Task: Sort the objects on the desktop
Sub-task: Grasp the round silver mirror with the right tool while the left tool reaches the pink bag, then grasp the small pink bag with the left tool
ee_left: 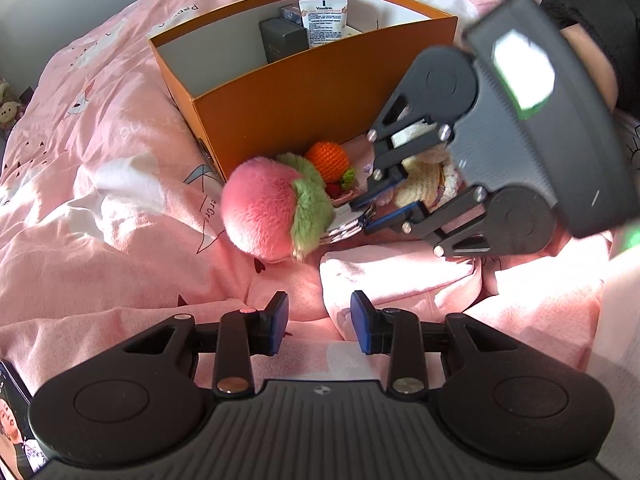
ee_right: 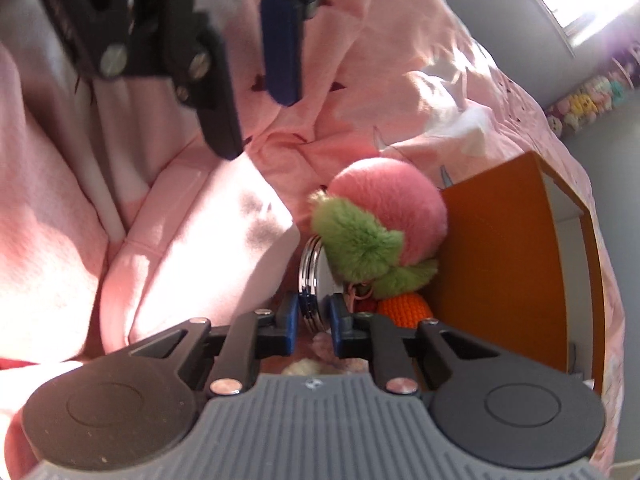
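Note:
A pink-and-green plush ball (ee_left: pixel 260 212) (ee_right: pixel 384 208) lies on the pink bedding against the orange box (ee_left: pixel 320 92) (ee_right: pixel 500 260). A stack of metal key rings (ee_left: pixel 348 226) (ee_right: pixel 314 280) hangs from it, beside an orange crocheted charm (ee_left: pixel 327 160) (ee_right: pixel 404 306). My right gripper (ee_left: pixel 374 210) (ee_right: pixel 315 318) points down at the rings, and its blue pads sit against both sides of the stack. My left gripper (ee_left: pixel 320 320) (ee_right: pixel 252 80) hovers open over the bedding, nearer than the plush ball, with nothing between its fingers.
The orange box holds a Vaseline tube (ee_left: pixel 324 20) and a dark carton (ee_left: pixel 280 38) at its far end. Cream knitted items (ee_left: pixel 424 192) lie under the right gripper. A phone (ee_left: pixel 16 432) shows at the bottom left. The rumpled pink bedding (ee_left: pixel 100 240) surrounds everything.

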The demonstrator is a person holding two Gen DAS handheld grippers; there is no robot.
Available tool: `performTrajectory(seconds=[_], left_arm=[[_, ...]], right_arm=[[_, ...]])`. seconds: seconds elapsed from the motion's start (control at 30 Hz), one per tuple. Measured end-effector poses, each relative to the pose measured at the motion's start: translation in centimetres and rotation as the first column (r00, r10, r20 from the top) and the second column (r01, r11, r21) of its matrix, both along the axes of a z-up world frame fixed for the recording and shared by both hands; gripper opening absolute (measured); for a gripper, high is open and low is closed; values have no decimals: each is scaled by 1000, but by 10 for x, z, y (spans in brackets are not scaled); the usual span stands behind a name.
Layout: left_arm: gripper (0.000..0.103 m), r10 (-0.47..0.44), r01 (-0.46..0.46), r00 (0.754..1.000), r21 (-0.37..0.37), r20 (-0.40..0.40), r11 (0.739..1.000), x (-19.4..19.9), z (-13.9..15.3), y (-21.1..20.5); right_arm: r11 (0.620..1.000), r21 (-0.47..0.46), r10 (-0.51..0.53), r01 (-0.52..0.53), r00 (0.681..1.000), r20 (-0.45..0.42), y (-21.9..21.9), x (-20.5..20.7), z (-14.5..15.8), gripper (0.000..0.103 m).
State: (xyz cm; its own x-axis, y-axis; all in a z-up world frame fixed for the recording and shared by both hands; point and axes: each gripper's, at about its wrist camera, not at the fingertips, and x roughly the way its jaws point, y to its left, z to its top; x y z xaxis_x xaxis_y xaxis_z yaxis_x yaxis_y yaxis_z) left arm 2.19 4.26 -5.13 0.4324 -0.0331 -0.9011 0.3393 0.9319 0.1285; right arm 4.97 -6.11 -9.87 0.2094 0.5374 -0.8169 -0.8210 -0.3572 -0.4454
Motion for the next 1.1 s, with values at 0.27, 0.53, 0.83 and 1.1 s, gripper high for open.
performTrajectory(seconds=[0.27,0.53,0.83,1.1], left_arm=[[49,-37,37,999,7,2,999,1,2,-7],[49,-65,65,998,13,-7,998,3,1,-13],[57,-249,250,968,37,-19,968,-8,-1,-30],[61,-438,446,895,175,-82,878,-12,-17,-52]], right_arm=[[981,1,-183,192,936,-300,-20,27,39,14],[915,-162,-393,369,722,-569,-41,61,58,14],[855,-228,-508,465,668,-544,-33,68,23,15],[828,-193,-536,527,640,-550,-27,74,17,18]])
